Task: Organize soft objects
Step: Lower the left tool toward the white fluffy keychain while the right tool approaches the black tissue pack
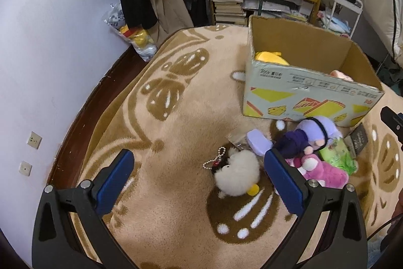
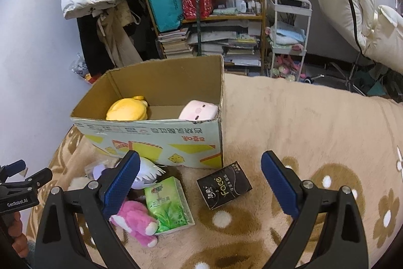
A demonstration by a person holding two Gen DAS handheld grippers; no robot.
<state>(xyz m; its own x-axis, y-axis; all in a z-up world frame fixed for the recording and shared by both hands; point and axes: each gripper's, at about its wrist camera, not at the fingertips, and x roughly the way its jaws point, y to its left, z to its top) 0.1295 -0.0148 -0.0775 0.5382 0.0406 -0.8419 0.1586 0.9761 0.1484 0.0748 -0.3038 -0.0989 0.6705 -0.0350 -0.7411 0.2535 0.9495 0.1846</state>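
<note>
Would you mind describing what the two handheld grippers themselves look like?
Both the left gripper and right gripper have black plastic forked frames with silver rivets and flat fingers faced in textured blue pads. White "GenRobot.AI" lettering marks the left one's body in the right wrist view.

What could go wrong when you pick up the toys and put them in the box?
1. The white fluffy toy has a bead chain that might snag on the blanket or slip from the open left gripper.
2. The pink plush, purple doll and green tissue pack lie touching, so the open right gripper may grab two at once.
3. The cardboard box stands close behind the pile, so a bump could shove it.
</note>
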